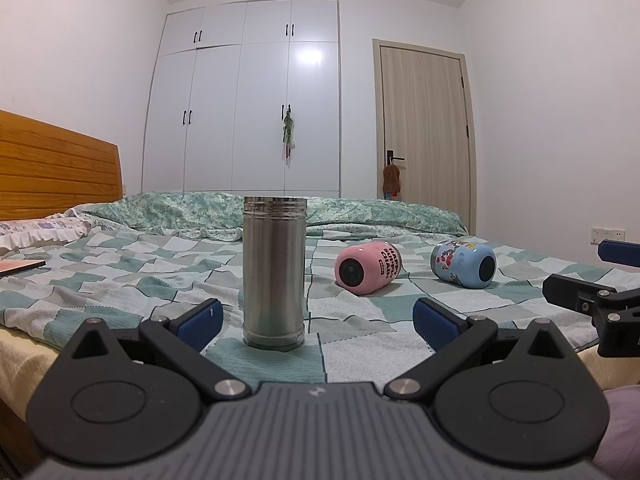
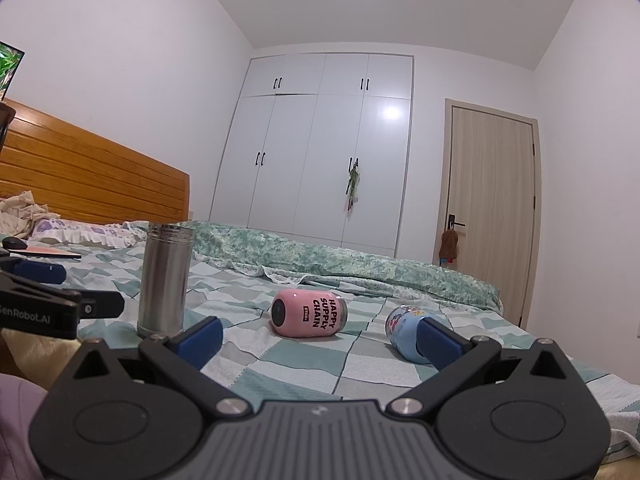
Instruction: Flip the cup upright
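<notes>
Both sets of jaws stand wide apart and empty: the left gripper (image 1: 316, 316) frames the steel cup (image 1: 275, 272), already upright on the bed (image 1: 120, 280). Beyond the right gripper (image 2: 318, 338), the pink cup (image 2: 308, 313) and blue cup (image 2: 402, 330) lie sideways, so I judge two flips remain.

Steel flask (image 1: 274, 272) upright between left tongs (image 1: 316, 318), bedspread (image 1: 352, 308) bare towards pink cup (image 1: 368, 267)
</notes>
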### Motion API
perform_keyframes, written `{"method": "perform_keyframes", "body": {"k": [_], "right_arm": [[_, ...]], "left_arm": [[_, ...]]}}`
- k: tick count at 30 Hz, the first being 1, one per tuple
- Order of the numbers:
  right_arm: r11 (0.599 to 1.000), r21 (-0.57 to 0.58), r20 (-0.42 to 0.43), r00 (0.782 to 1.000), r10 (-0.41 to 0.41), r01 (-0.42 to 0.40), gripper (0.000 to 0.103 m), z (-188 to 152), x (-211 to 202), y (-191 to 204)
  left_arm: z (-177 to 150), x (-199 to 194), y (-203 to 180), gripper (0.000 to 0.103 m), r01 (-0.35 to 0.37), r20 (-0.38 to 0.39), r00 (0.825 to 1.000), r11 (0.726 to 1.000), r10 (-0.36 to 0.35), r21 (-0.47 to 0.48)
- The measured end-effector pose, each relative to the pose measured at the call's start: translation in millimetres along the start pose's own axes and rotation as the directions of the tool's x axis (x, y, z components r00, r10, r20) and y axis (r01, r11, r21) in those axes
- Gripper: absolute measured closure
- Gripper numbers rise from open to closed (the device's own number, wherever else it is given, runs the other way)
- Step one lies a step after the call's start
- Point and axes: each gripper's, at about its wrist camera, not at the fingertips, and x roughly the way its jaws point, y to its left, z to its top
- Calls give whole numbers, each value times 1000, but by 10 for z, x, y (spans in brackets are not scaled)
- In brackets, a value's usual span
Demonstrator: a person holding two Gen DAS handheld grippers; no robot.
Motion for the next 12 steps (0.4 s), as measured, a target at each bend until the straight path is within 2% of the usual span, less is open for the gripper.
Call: {"method": "perform_keyframes", "body": {"k": [12], "right_arm": [[1000,0,-6,1000,4,-4,0,-16,7,9]], "left_arm": [[6,13,8,0,-1,-6,1000,1000,1,-15]]}}
